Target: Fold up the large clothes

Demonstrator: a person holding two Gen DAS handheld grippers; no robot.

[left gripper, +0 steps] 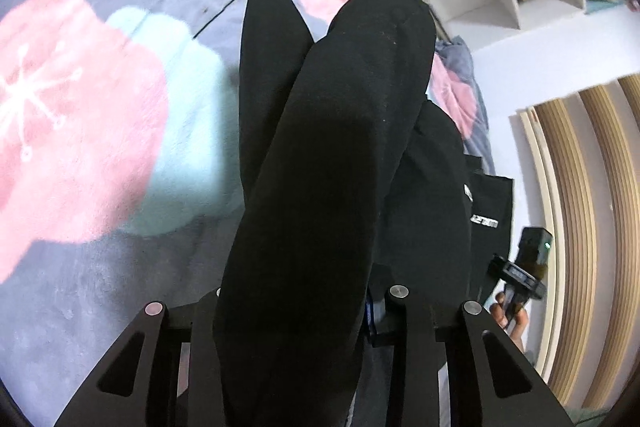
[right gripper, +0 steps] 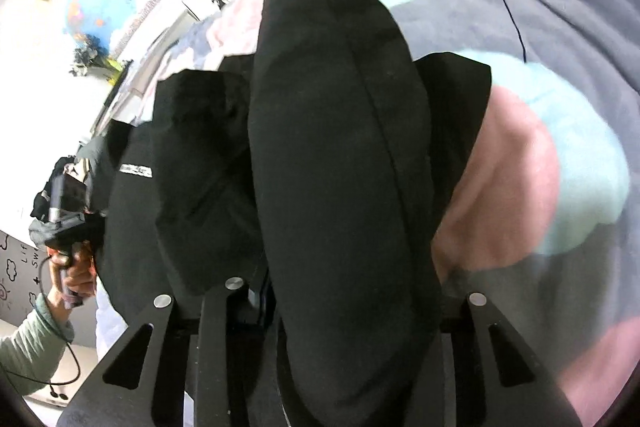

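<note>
In the left wrist view a thick roll of the black garment (left gripper: 320, 163) is seen running straight ahead out of the left tongs (left gripper: 296, 311), its long axis in line with the fingers and its far end hanging over the flowered bed cover (left gripper: 80, 107); the jaws are narrowed on the cloth, which fills the gap and hides the pads, so a grip is judged; the rest of the garment is draped to the right of these tongs, toward the other hand (left gripper: 512, 315) low at the right edge. In the right wrist view the right tongs (right gripper: 352, 299) are likewise closed on a fold reaching forward, the bulk being bunched to their left, toward the left hand (right gripper: 72, 275); both ends are judged lifted, the garment slung between the tongs
</note>
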